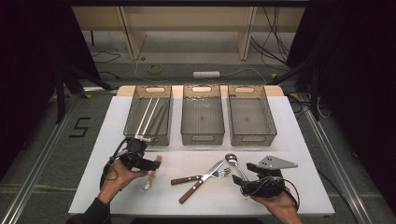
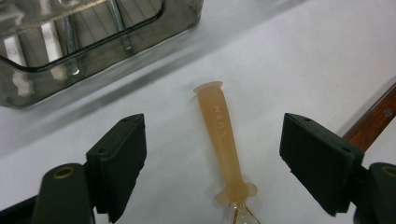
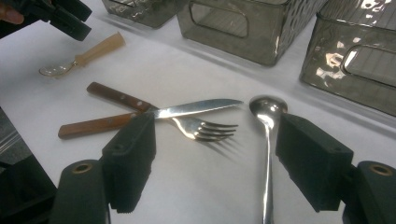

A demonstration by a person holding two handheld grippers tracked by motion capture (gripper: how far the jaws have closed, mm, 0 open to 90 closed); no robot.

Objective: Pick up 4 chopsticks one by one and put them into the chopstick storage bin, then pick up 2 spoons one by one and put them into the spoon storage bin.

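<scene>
A small spoon with a tan rubbery handle (image 2: 223,140) lies on the white table (image 1: 299,154) between the jaws of my left gripper (image 2: 215,128), which stands wide open and does not touch it. From above, the left gripper (image 1: 156,164) hovers at the handle end of that spoon (image 1: 149,178). My right gripper (image 3: 217,133) is open and empty, low over the table near the front right (image 1: 243,173). Just ahead of it lie a wood-handled knife (image 3: 196,108) crossed over a wood-handled fork (image 3: 205,128), and a metal spoon (image 3: 267,112) to their right.
Three smoky plastic bins stand in a row at the back: the left bin (image 1: 135,116) holds long white sticks (image 1: 150,112), while the middle bin (image 1: 202,138) and the right bin (image 1: 253,139) look empty. The left gripper (image 3: 70,21) appears far off above the tan spoon (image 3: 88,53).
</scene>
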